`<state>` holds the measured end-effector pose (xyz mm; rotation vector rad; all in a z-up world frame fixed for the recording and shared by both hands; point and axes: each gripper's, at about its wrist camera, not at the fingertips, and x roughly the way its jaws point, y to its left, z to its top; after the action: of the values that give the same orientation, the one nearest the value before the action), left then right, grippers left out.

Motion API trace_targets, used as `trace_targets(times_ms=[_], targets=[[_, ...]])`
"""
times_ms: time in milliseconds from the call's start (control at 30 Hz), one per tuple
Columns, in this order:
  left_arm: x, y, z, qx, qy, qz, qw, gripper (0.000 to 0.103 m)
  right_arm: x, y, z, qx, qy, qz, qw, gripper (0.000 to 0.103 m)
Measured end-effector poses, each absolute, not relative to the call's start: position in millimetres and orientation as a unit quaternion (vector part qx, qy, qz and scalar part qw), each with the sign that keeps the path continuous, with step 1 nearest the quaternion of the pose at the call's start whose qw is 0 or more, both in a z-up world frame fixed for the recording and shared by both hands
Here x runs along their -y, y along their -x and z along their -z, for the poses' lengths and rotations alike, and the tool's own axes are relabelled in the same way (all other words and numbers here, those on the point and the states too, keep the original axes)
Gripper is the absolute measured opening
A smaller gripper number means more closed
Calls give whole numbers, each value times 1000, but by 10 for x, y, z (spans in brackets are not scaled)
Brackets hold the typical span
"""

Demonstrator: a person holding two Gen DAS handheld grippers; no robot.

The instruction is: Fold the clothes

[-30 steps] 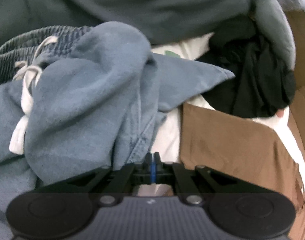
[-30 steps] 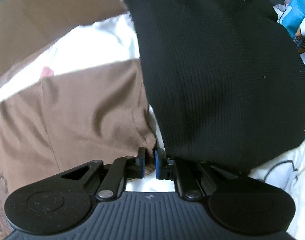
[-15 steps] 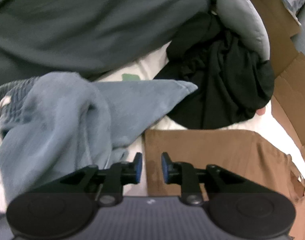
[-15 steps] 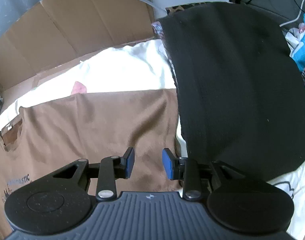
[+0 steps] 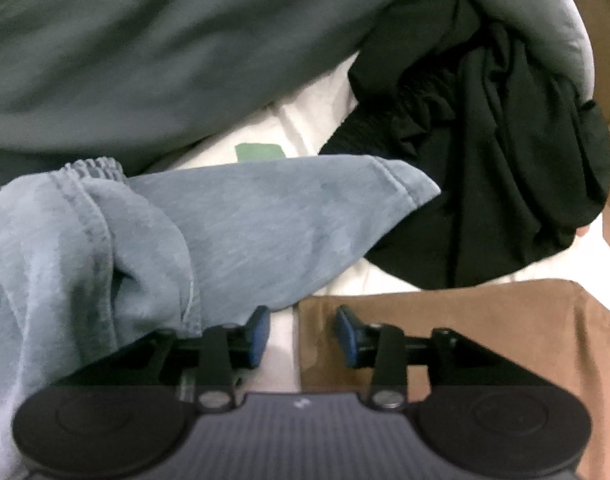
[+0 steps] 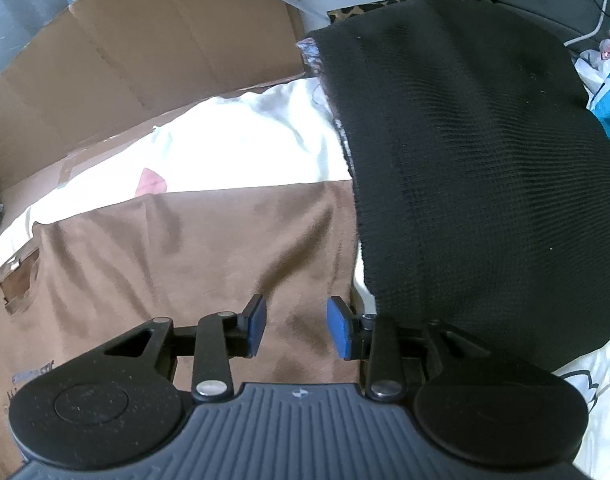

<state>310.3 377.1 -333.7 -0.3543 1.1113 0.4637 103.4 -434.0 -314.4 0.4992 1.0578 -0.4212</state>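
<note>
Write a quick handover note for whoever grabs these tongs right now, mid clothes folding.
Left tongs: jaws opening, nothing between them, above the brown shirt's edge.
Right tongs: jaws opening, empty, over the same brown shirt.
Shirt lies spread on the white sheet, released.
Blue sweatpants and black garment lie unfolded nearby; black knit lies beside the shirt.
Left: finish the shirt, then the others.

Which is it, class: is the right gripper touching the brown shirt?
Apart. The right wrist view shows the right gripper with jaws opening, nothing pinched, and the brown shirt lying flat beyond them.
</note>
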Motion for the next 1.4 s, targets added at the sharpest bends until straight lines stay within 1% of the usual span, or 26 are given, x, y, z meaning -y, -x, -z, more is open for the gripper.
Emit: trace_targets(times_ms=[100,200,233,267,300,367,433,600,633,667,733,800,900,967,1133,1233,1400], targets=[[-3741,-3137,3377,-520,157,-215,811,41,4361,-1055,3170,-495,-233,201,812,41],[-3713,-3174,3406,-519,151,-203,817,32,4365,-1082,3200,-496,-233,203,812,41],[-3716,-3185,3419,-519,153,-195,818,20,4362,-1095,3216,-496,-233,203,811,41],[-3718,-3196,3433,-518,154,-187,820,10,4359,-1107,3231,-497,-232,203,811,41],[-3715,-3208,3438,-520,153,-180,821,7,4353,-1110,3236,-497,-231,203,811,41],[-3680,-3225,3393,-520,129,-179,825,4,4342,-1106,3237,-499,-228,202,811,41],[-3655,-3234,3331,-516,104,-183,831,4,4333,-1092,3230,-500,-226,202,811,41],[-3713,-3241,3203,-494,84,-194,843,4,4339,-1105,3229,-499,-222,203,812,41],[-3706,-3257,3213,-496,79,-193,843,5,4346,-1103,3223,-499,-223,205,812,41],[-3690,-3277,3237,-502,75,-193,840,8,4355,-1100,3212,-498,-223,206,812,41],[-3661,-3313,3265,-512,67,-198,833,9,4370,-1103,3186,-497,-222,207,813,41],[-3645,-3312,3232,-510,69,-201,834,15,4378,-1120,3153,-495,-220,206,815,41],[-3602,-3254,3156,-505,77,-203,835,25,4386,-1163,3074,-492,-208,199,822,41],[-3564,-3195,3101,-500,85,-199,839,37,4394,-1200,3038,-491,-201,195,825,41],[-3409,-3033,2967,-487,83,-192,848,50,4366,-1430,3036,-497,-155,178,835,41],[-3362,-2924,2897,-479,97,-190,852,51,4383,-1572,3043,-497,-132,189,837,41],[-3341,-2780,2785,-471,127,-187,853,51,4467,-1799,3083,-512,-93,203,830,41]])
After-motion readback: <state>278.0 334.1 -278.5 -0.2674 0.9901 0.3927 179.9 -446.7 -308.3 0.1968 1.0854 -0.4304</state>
